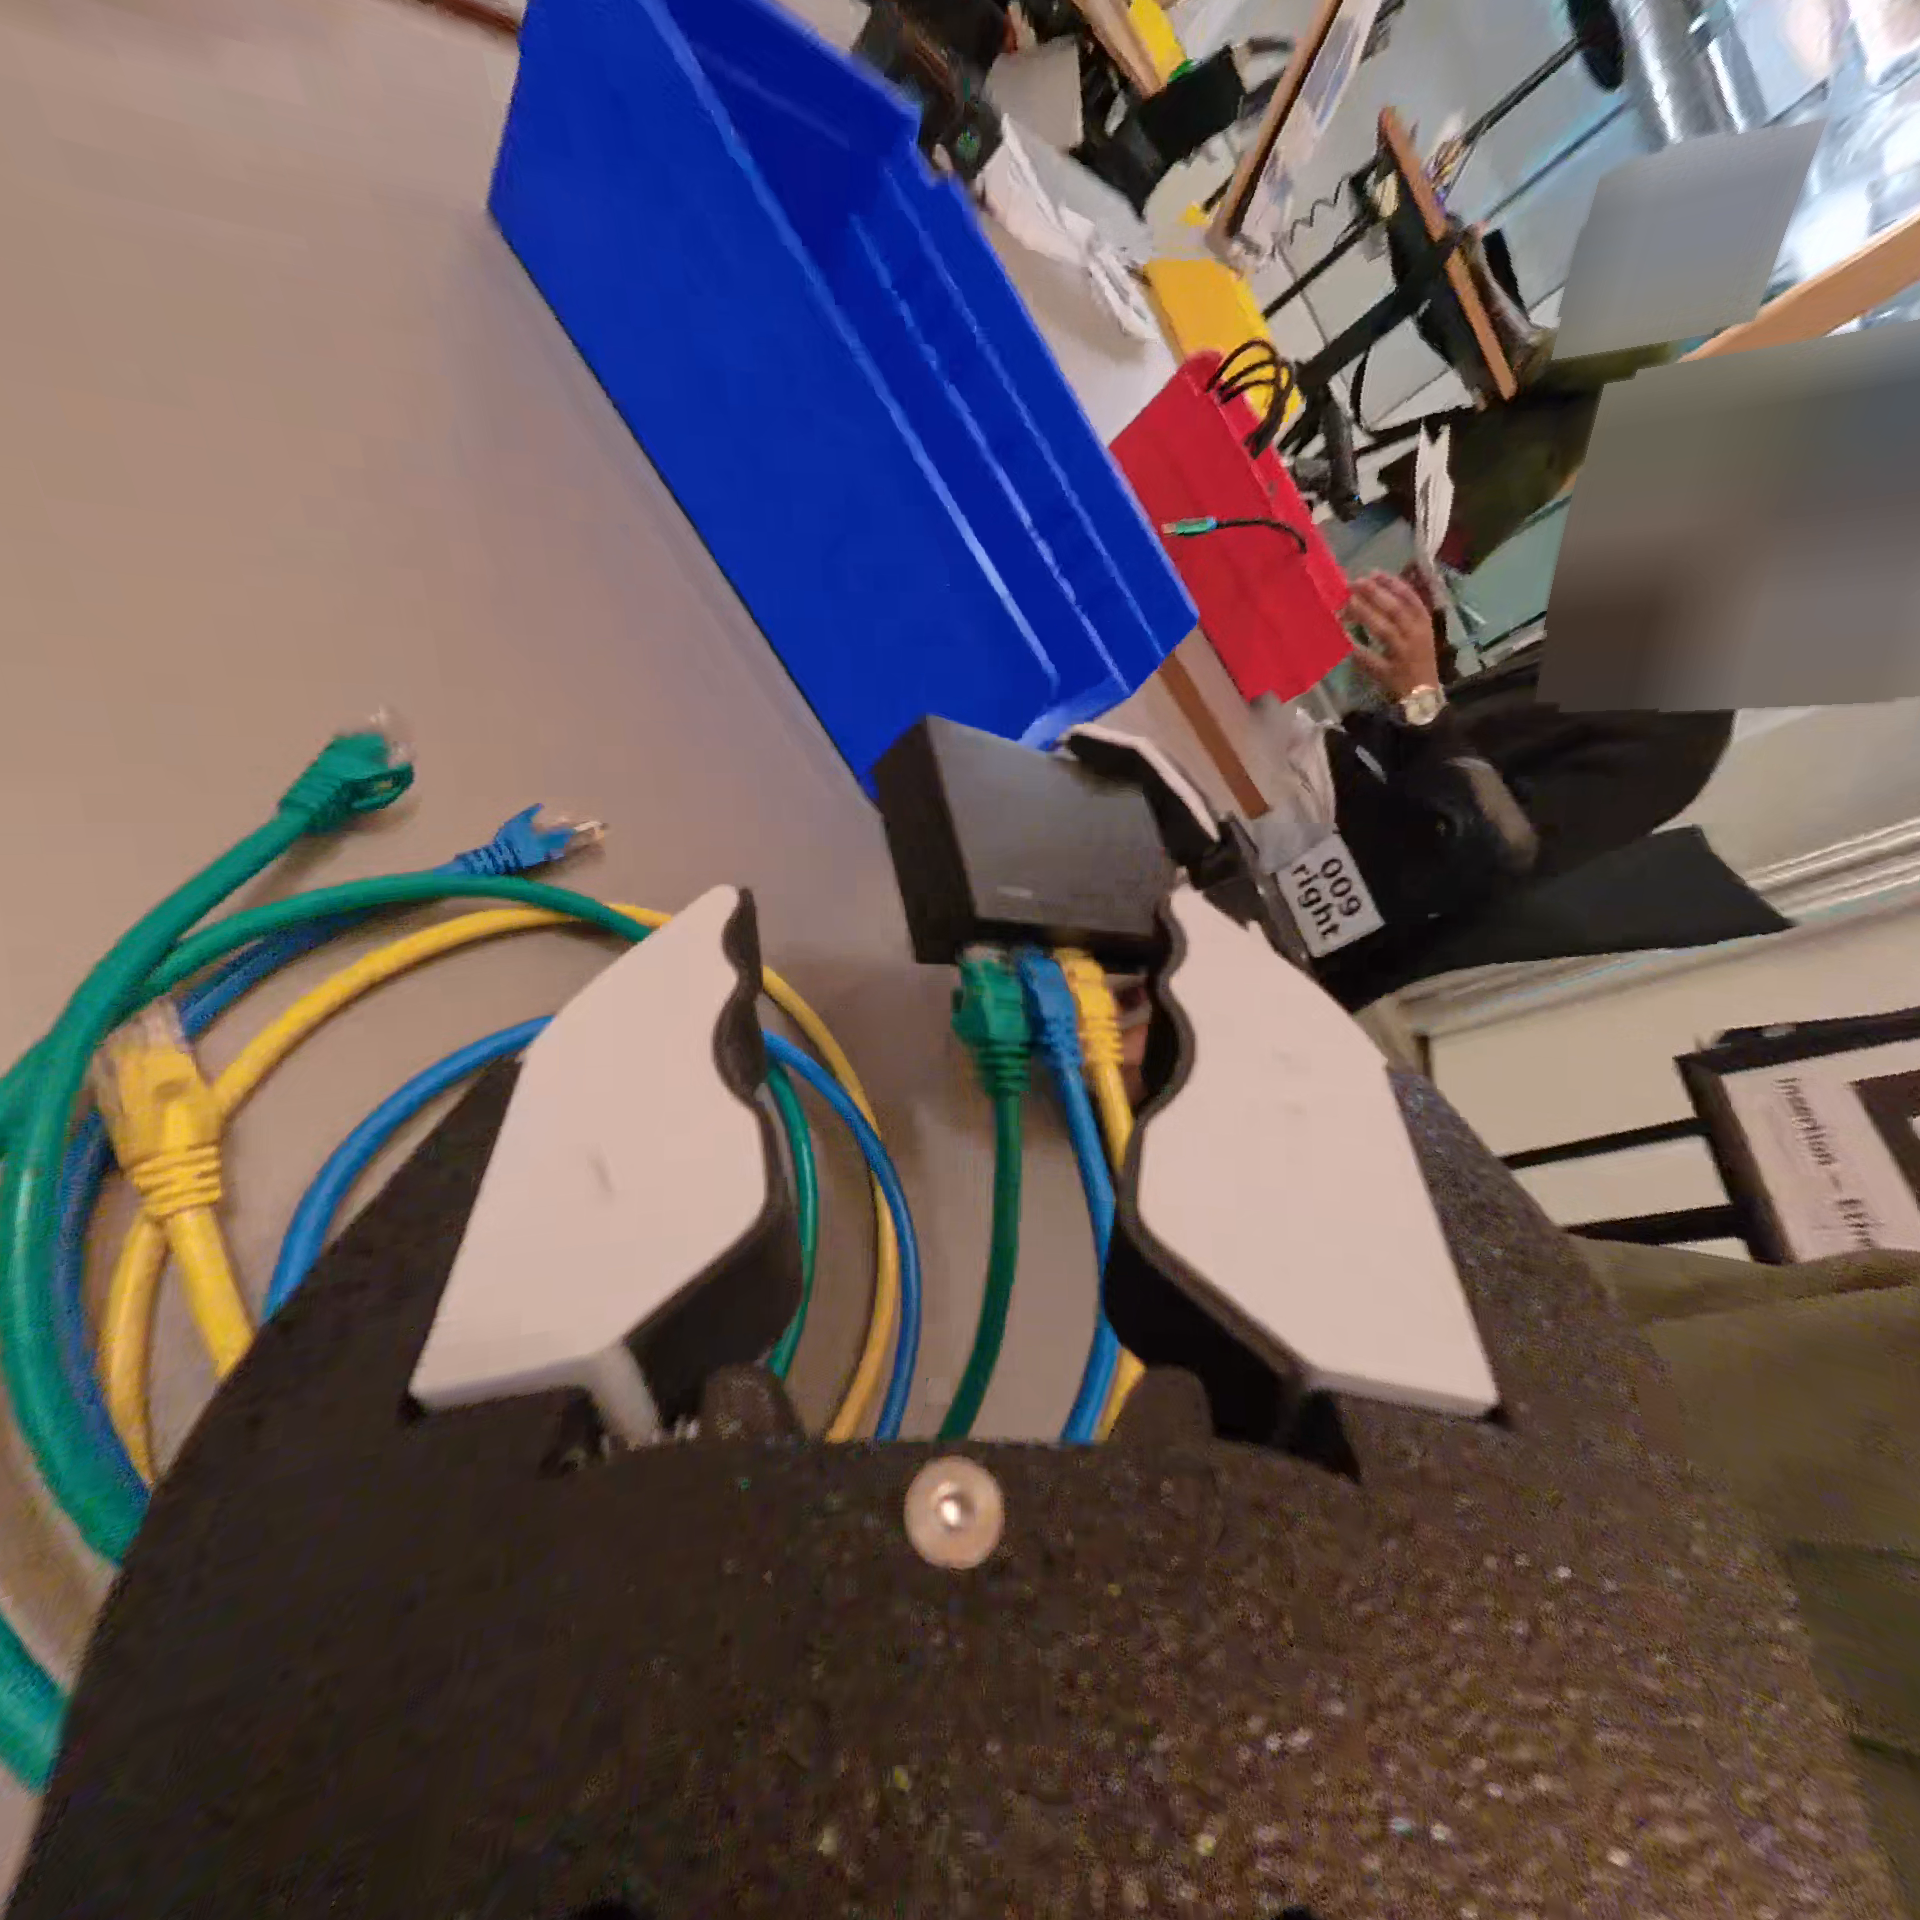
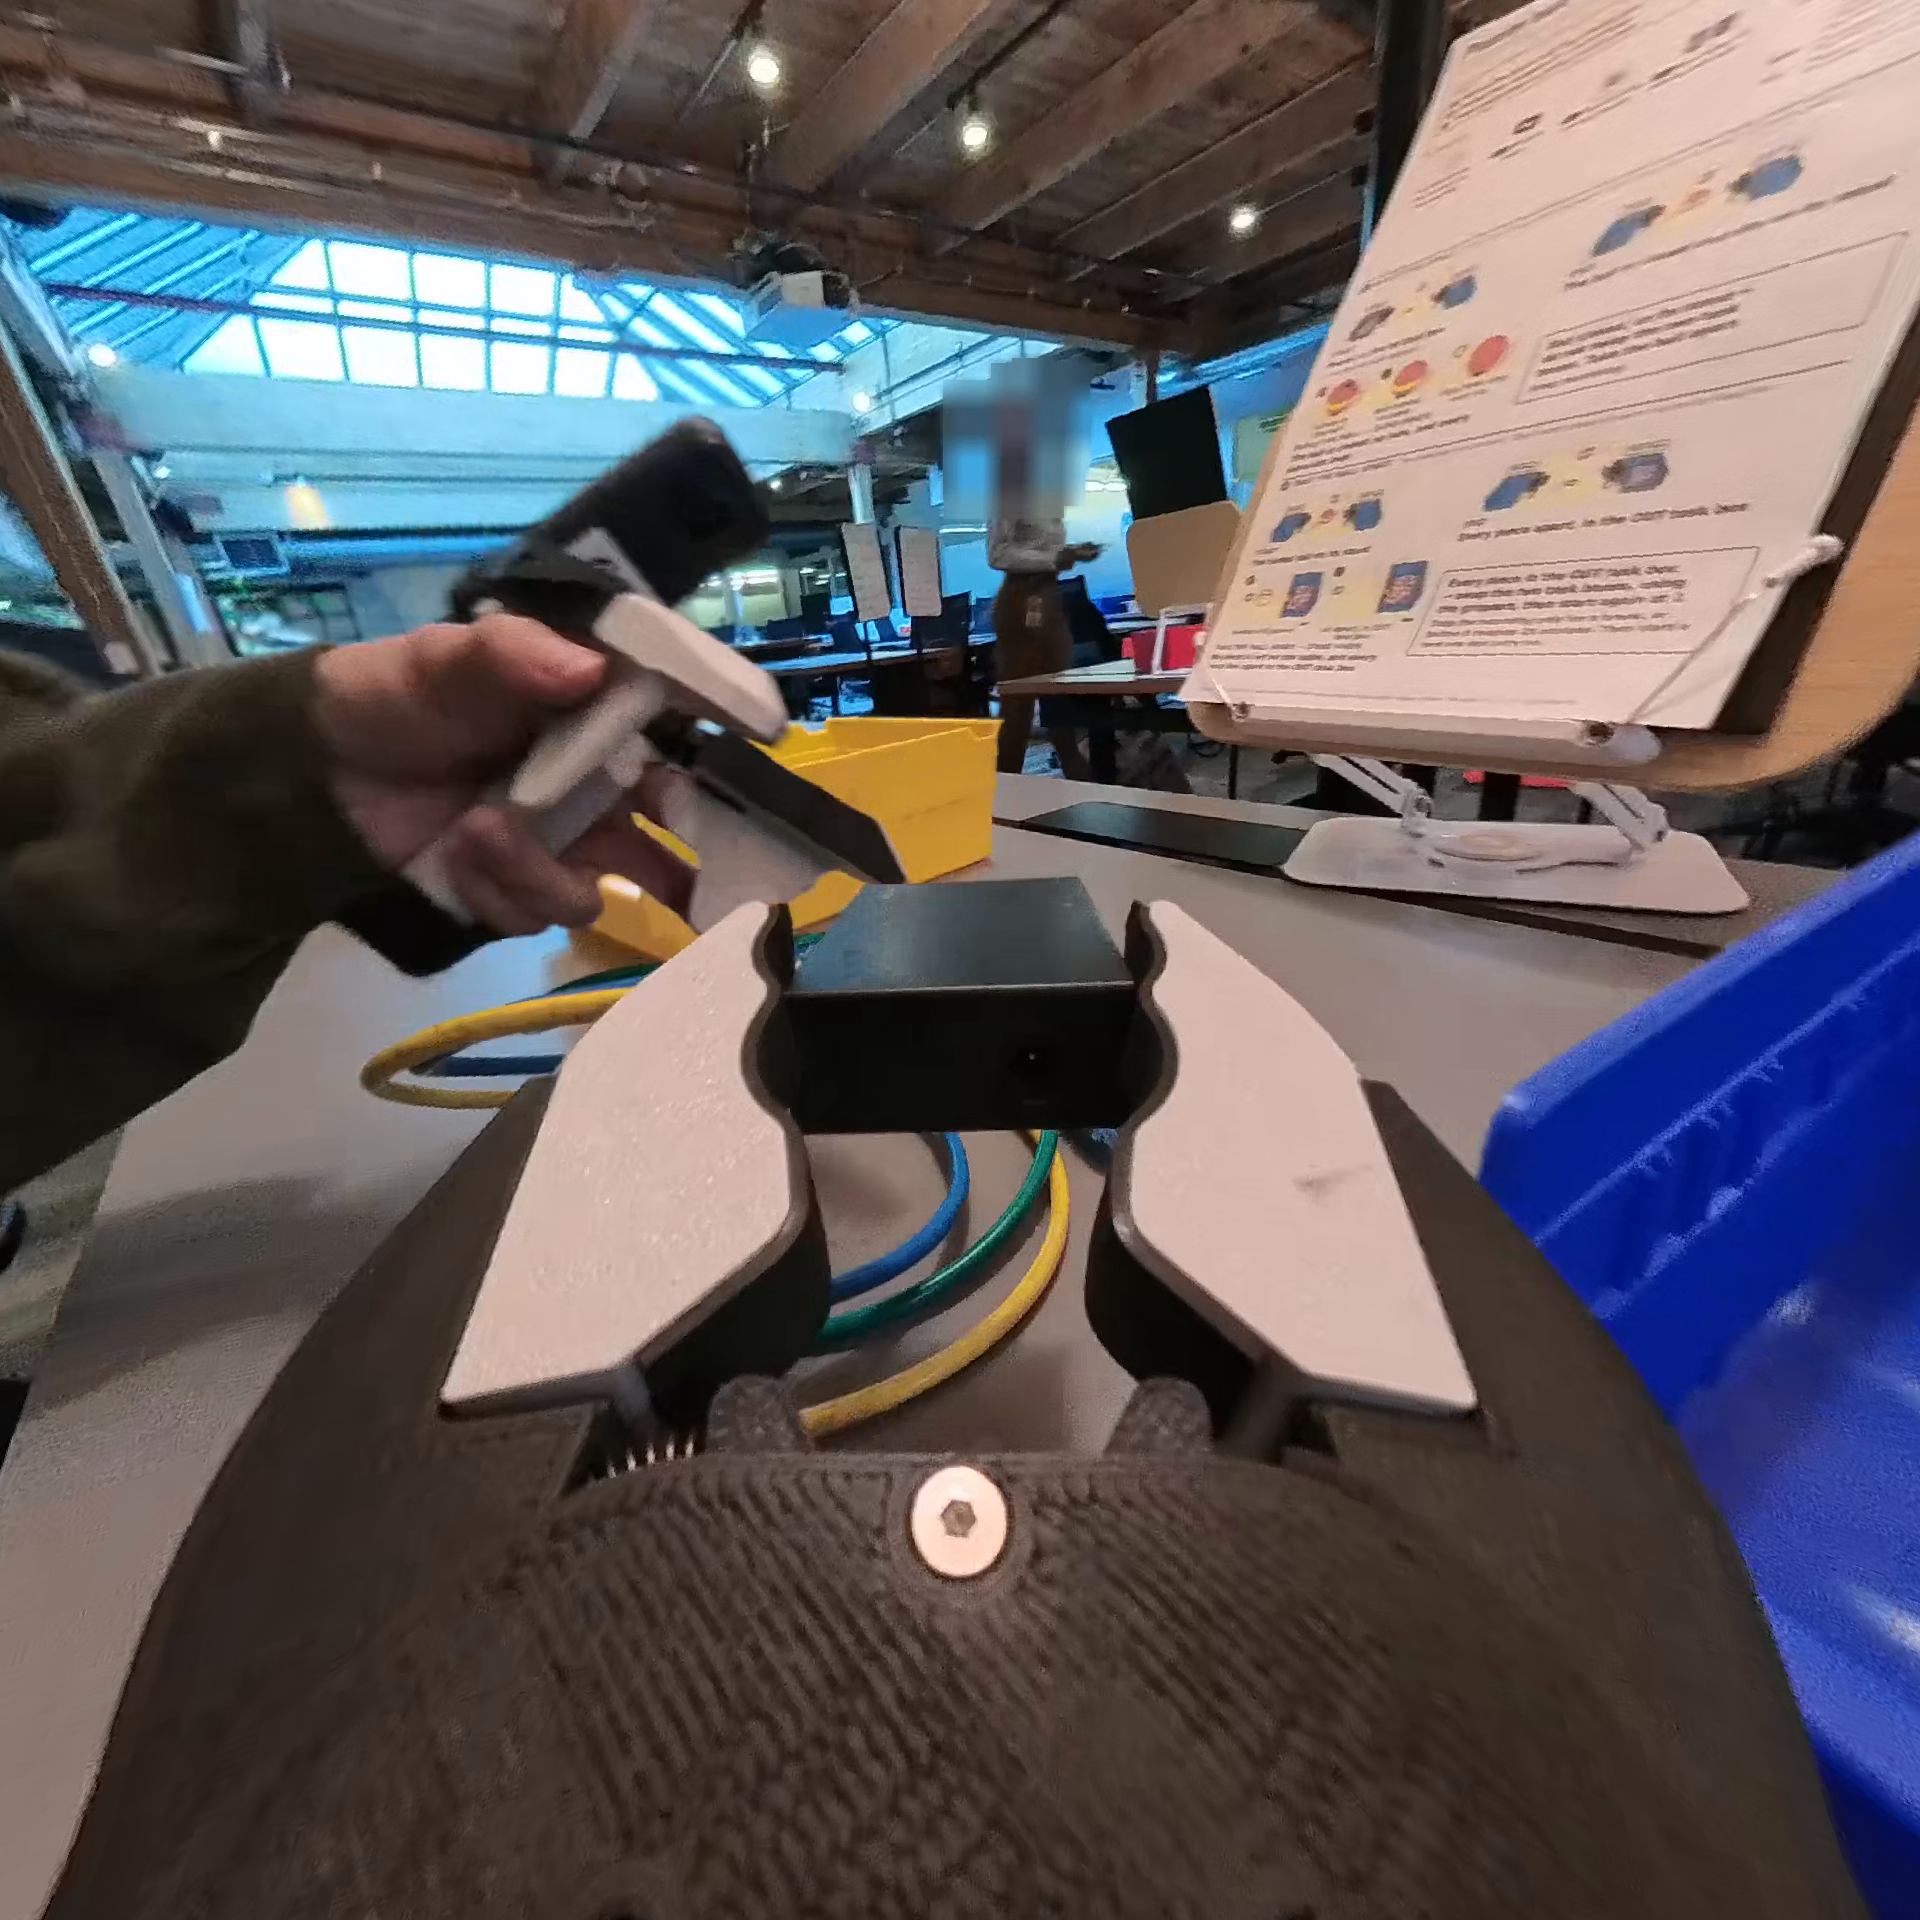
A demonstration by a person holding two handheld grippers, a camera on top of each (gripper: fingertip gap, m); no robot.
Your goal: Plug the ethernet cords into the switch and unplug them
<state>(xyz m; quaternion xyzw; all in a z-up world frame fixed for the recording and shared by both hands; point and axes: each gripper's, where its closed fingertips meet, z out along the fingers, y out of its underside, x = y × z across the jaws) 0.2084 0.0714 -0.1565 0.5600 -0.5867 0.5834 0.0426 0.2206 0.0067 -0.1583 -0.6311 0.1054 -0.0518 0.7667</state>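
We log the switch [image 2: 961, 997], a small black box, sitting on the grey table [image 1: 260, 468] with its plain back face and a round socket turned toward the right wrist camera. The right gripper [image 2: 958, 1003] is clamped on it, one finger against each short side of the box.

In the left wrist view the switch [image 1: 1023, 842] shows its port side. Three plugs sit in adjacent ports: green plug [image 1: 989, 1013], blue plug [image 1: 1049, 1003], yellow plug [image 1: 1096, 1003], in that order from left to right. Their cords run back toward the camera between the fingers of the left gripper [image 1: 956, 977].

We note the left gripper spread wide and holding nothing. It hangs above the table just short of the three plugs, and we cannot tell whether either fingertip touches a cord. The right wrist view shows this same gripper [image 2: 831, 831] tilted down over the far side of the switch, gripped by a hand [image 2: 457, 748] in a dark olive sleeve.

To the left of the switch the cords loop in a coil. Three free ends lie on the table: a loose green plug [image 1: 353, 774], a loose blue plug [image 1: 530, 836] and a loose yellow plug [image 1: 161, 1112].

A blue bin [image 1: 831, 395] stands just beyond the switch. A yellow bin [image 2: 904, 779] and a tilted instruction board [image 2: 1558, 395] on a white stand lie farther off.
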